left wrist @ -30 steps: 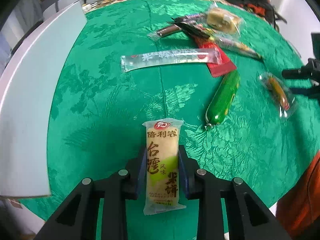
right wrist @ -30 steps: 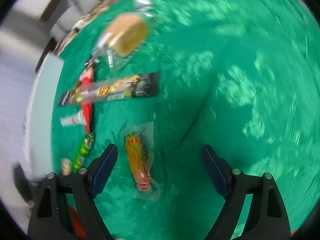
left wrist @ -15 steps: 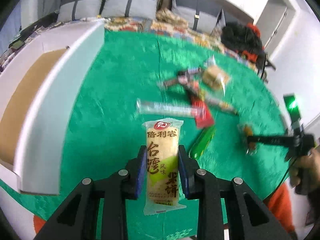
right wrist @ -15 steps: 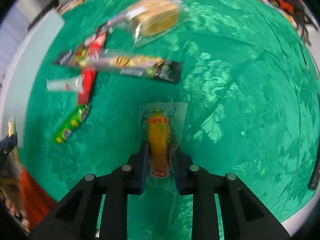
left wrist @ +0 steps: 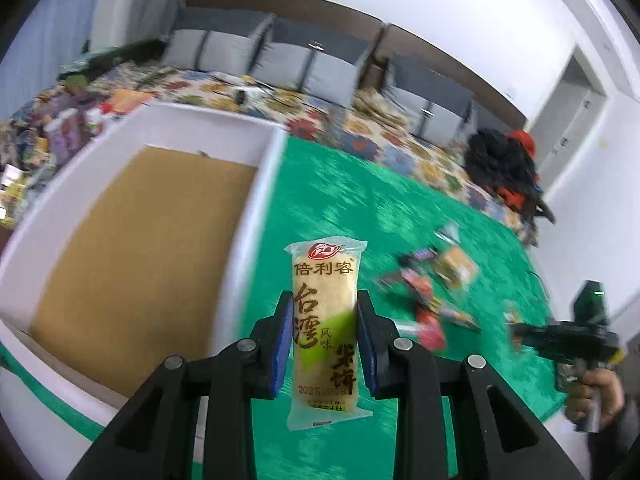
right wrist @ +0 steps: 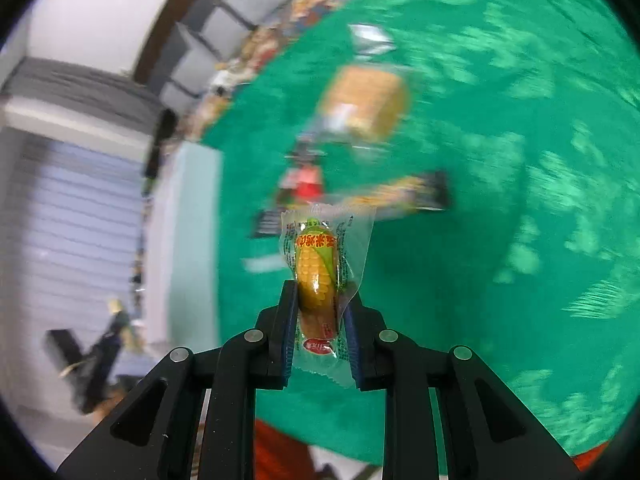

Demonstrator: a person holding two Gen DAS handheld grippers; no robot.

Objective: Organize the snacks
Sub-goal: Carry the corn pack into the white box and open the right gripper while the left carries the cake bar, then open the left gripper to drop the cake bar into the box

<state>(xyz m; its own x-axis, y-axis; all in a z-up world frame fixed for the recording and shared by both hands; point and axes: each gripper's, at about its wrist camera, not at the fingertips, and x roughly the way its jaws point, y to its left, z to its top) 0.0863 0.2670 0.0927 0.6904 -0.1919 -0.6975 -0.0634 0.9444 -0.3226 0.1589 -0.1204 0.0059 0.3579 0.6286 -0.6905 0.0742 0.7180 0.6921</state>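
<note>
A: We have the rice cracker pack (left wrist: pixel 325 320) pinched in the left gripper (left wrist: pixel 324 340), up off the table (left wrist: pixel 360 208) beside the white box (left wrist: pixel 256 216).

B: And the right gripper (right wrist: pixel 318 320) has its fingers clamped on the corn sausage (right wrist: pixel 316 276). Let's carry each over the rim, lower, then release.

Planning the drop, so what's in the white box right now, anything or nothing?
Empty as far as shown: the white box reveals only its bare brown floor, though the near corner sits hidden behind the left tool.
</note>
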